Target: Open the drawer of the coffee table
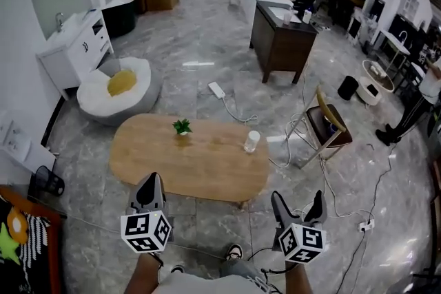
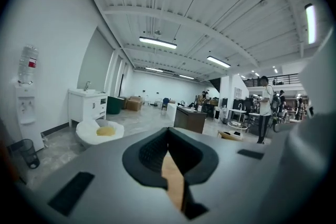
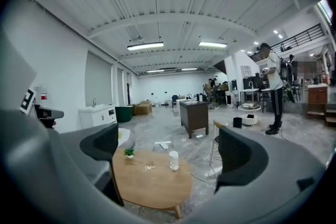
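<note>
my left gripper (image 1: 150,181) is pinched shut on nothing, my right gripper (image 1: 297,200) gapes empty, both near the coffee table (image 1: 186,165). its drawer is out of sight, so groping blind could topple the cup (image 1: 252,141).

One left gripper (image 1: 150,181), held low and pointing forward, jaws closed together with only a sliver of gap and nothing gripped. One right gripper (image 1: 297,202), beside it at the same height, jaws wide apart, empty. Left marker cube (image 1: 146,231) and right marker cube (image 1: 302,242) face upward. Left forearm (image 1: 141,277) enters from the bottom edge.
</note>
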